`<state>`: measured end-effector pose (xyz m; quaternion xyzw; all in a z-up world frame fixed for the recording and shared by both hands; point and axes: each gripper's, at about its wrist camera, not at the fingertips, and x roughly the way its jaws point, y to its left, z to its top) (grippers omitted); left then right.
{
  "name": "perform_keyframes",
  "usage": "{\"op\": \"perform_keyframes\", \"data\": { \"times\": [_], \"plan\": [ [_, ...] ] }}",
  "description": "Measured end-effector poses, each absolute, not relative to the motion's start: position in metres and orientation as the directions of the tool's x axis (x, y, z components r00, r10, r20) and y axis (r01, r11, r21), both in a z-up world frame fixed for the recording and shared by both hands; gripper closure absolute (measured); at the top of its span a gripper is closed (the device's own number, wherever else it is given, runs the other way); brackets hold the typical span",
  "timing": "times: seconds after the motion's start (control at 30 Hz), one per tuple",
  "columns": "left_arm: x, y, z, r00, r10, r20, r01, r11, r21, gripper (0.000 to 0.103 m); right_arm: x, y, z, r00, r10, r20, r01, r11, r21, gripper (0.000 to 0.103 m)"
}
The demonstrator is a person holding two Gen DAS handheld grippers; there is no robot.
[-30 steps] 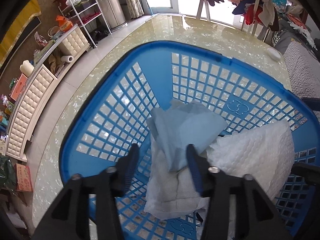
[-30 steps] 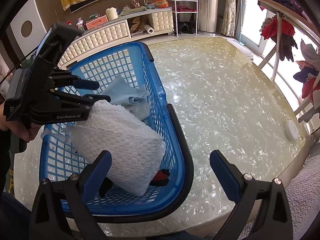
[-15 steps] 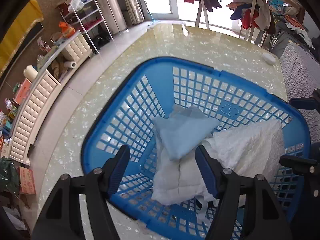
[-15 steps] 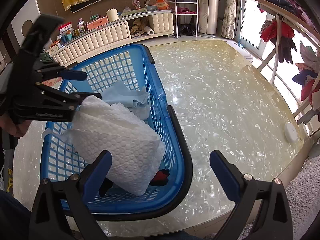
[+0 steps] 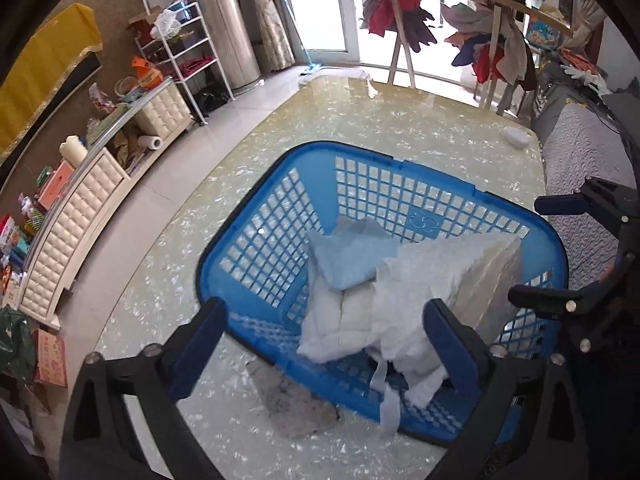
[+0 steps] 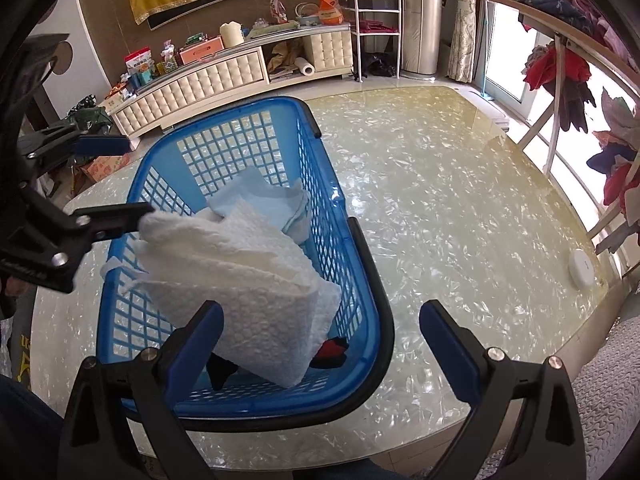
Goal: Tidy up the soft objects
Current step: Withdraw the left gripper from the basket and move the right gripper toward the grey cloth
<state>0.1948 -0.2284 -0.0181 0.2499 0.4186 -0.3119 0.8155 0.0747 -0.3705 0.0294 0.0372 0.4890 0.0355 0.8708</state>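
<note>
1. Tabletop (image 5: 328, 128): glossy, pearly yellow-cream surface, broad and flat. It carried the basket near the person's edge.
2. Blue plastic laundry basket (image 5: 256, 256): rectangular, lattice walls and floor, dark rim handle on the right hand's side (image 6: 372, 272). Its long axis ran away from the person in the right wrist view.
3. White quilted towel (image 6: 248, 288): folded thick, bumpy weave, leaning tilted on the basket's right wall, on top of the pile.
4. Pale blue cloth (image 5: 348, 256): smooth, thin, folded, lying on a plain white cloth (image 5: 340, 324) mid-basket, just ahead of and below the left hand-held gripper.
5. Left hand-held gripper (image 5: 324, 348): jaws just opened, spread wide, nothing between the pads. It hung over the basket's near wall; all soft items lay inside.
6. Right hand-held gripper (image 6: 320, 340): jaws spread, empty, over the basket's near right corner, closest to the quilted towel.
7. Small red-and-black item (image 6: 332, 354): under the towel, kind unclear.
</note>
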Motion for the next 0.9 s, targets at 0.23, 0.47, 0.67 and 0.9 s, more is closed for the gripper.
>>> {"op": "perform_keyframes", "data": {
  "times": [0.23,0.47,0.67,0.9],
  "plan": [
    [0.183,-0.199,-0.003,0.482,-0.314,-0.818,0.678,0.725,0.122,0.000,0.073,-0.362,0.030,0.510,0.084,-0.856,-0.027,0.996,0.082,0.004],
    [0.166,-0.164,0.002,0.489,-0.333,-0.806,0.655,0.751,0.087,0.000,0.069,-0.349,0.038,0.503,0.061,-0.862,-0.034,0.998,0.051,0.004],
    [0.150,-0.135,0.007,0.490,-0.353,-0.797,0.641,0.765,0.055,0.000,0.067,-0.336,0.058,0.541,0.006,-0.841,-0.028,1.000,-0.010,0.004],
    [0.142,-0.102,0.008,0.508,-0.353,-0.785,0.598,0.801,0.027,0.000,0.066,-0.311,0.075,0.569,-0.100,-0.816,-0.026,0.990,-0.140,0.004]
  ]
}}
